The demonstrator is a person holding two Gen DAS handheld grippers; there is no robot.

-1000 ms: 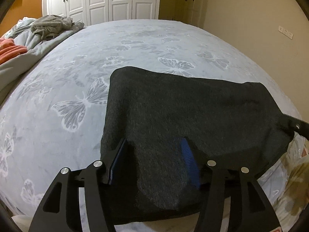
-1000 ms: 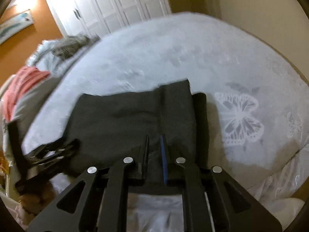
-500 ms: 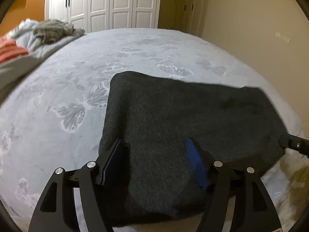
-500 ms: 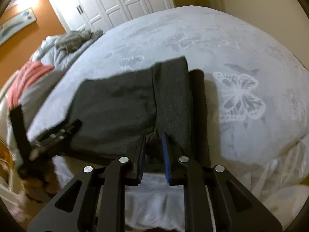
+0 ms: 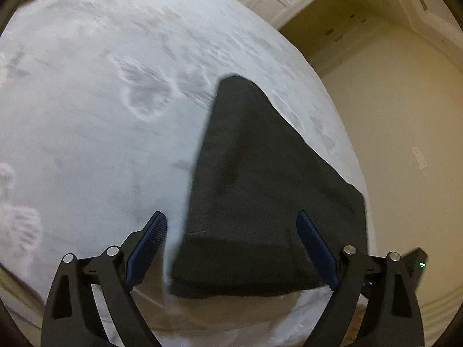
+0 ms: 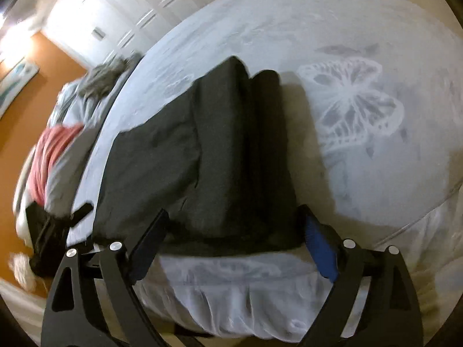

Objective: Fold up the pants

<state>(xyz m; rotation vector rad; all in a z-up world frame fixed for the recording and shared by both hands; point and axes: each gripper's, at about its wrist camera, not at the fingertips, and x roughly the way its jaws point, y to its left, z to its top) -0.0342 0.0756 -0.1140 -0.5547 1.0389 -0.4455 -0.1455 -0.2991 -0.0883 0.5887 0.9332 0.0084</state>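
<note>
The dark grey pants (image 5: 260, 190) lie folded into a flat stack near the front edge of the bed; they also show in the right wrist view (image 6: 220, 156). My left gripper (image 5: 231, 225) is open and empty, just in front of the stack's near left corner. My right gripper (image 6: 234, 225) is open and empty, its fingers wide apart at the stack's near right end. The left gripper's body (image 6: 49, 231) shows at the left edge of the right wrist view.
The bed has a pale blanket with butterfly prints (image 6: 356, 110). A heap of grey and red clothes (image 6: 55, 150) lies at the bed's far left. White wardrobe doors (image 6: 124, 20) stand behind. A beige wall (image 5: 399, 115) runs along the right.
My right gripper opened wide and let go of the pants' edge. Both grippers pulled back and tilted, and the left one swung left off the cloth. The pants lie still.
</note>
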